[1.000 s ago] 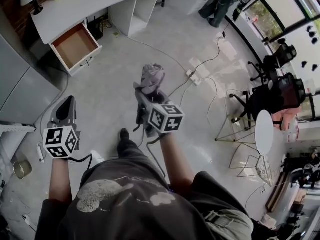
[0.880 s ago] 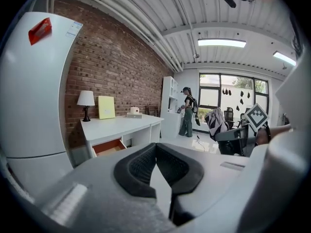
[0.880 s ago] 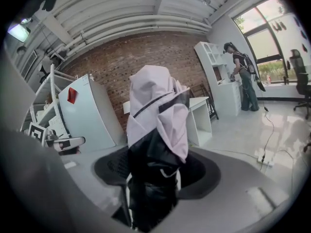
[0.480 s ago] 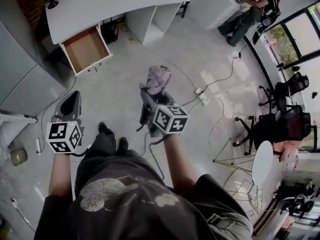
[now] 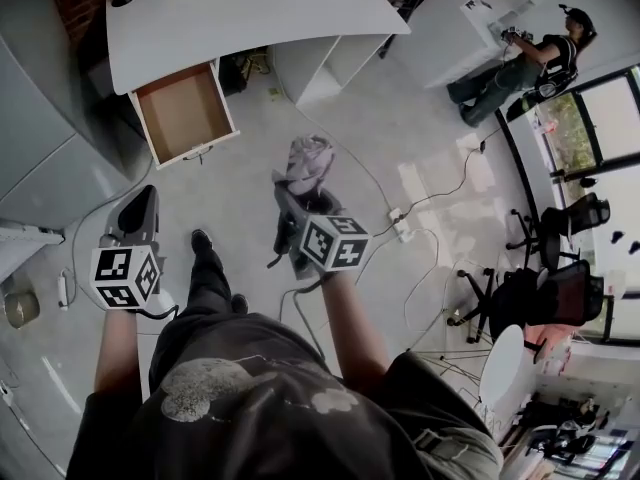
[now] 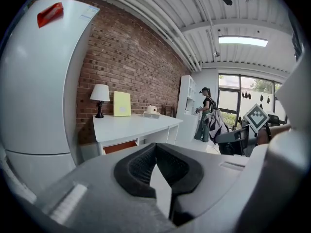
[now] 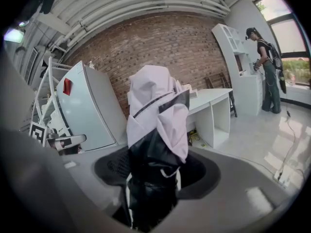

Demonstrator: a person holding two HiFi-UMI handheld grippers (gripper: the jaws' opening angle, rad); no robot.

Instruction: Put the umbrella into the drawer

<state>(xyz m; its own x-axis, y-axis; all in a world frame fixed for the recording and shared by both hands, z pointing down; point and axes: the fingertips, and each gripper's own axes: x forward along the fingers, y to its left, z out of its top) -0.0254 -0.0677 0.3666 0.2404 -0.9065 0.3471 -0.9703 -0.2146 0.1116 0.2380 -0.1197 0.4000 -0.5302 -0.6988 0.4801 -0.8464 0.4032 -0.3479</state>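
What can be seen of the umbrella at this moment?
The umbrella is a folded compact one, its fabric pale lilac and black, loosely bunched rather than neatly strapped. The right gripper is shut on its darker lower part, so the pale bundle sticks out beyond the jaws, up in the air above the floor. Nothing else touches it. The open drawer of the white desk lies ahead, well apart from it.

Left gripper (image 5: 146, 198) jaws together, right gripper (image 5: 289, 196) clamped on umbrella (image 5: 307, 160), both angled slightly down
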